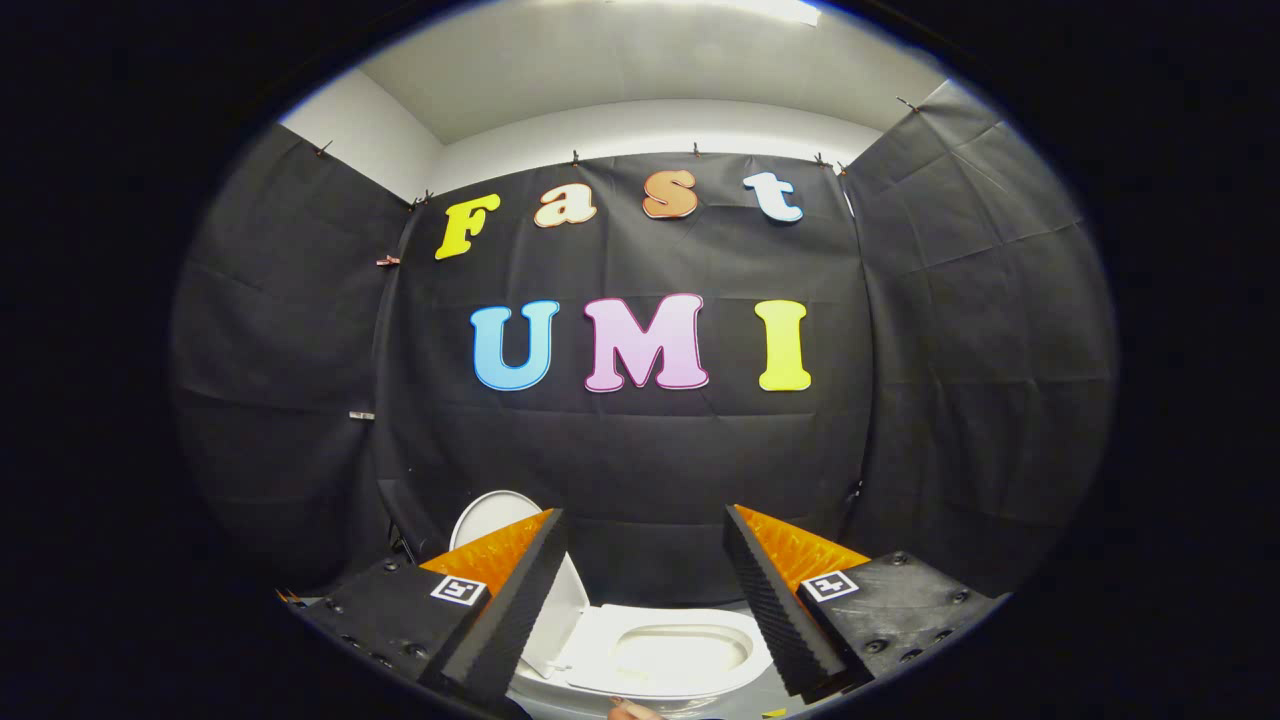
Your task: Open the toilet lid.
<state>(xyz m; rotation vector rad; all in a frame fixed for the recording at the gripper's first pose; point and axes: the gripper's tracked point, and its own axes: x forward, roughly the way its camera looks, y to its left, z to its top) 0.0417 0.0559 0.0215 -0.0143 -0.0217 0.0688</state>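
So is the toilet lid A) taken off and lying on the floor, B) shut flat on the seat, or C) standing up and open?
C: the lid stands raised at the back of the toilet, behind the left finger, with the seat and bowl uncovered between the open gripper fingers, which hold nothing.

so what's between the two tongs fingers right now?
In the gripper view the tongs are open, gripping nothing. Through the gap shows the toilet seat with its bowl, beyond the fingers; the lid stands raised behind the left finger.
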